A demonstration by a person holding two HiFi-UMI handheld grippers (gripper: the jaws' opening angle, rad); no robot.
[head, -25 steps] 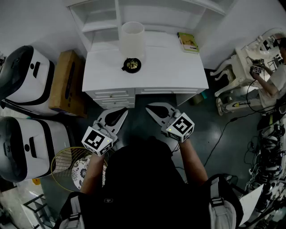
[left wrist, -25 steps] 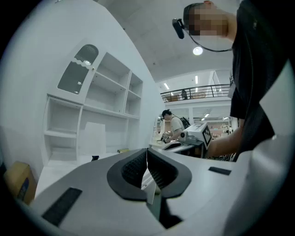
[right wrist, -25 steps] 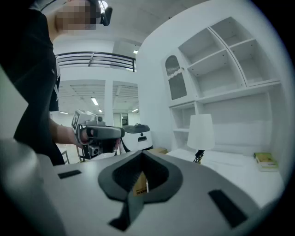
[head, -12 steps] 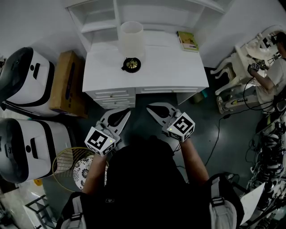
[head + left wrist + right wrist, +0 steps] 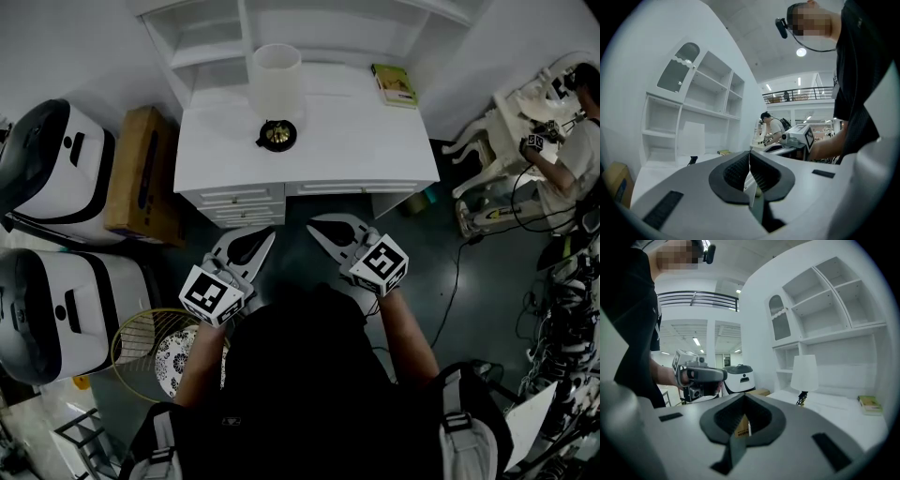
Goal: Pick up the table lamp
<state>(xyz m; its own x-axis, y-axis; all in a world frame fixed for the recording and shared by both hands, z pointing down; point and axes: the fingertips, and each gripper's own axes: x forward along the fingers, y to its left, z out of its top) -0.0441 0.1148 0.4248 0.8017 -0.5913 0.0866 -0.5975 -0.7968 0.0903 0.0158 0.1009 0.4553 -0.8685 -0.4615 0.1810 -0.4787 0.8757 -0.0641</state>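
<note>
At 12 o'clock on the desk [image 5: 366, 131]: lamp [image 5: 277, 82] untouched | our left gripper [image 5: 265, 233], right gripper [image 5: 315, 225] closed, empty | step: approach | next we open, reach.

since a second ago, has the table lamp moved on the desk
No. The table lamp stands at the same spot on the white desk, left of the green book.

L gripper [image 5: 260, 236] & R gripper [image 5: 319, 227] both closed, empty, held side by side, tips angled twd each other, forearms bent.
</note>
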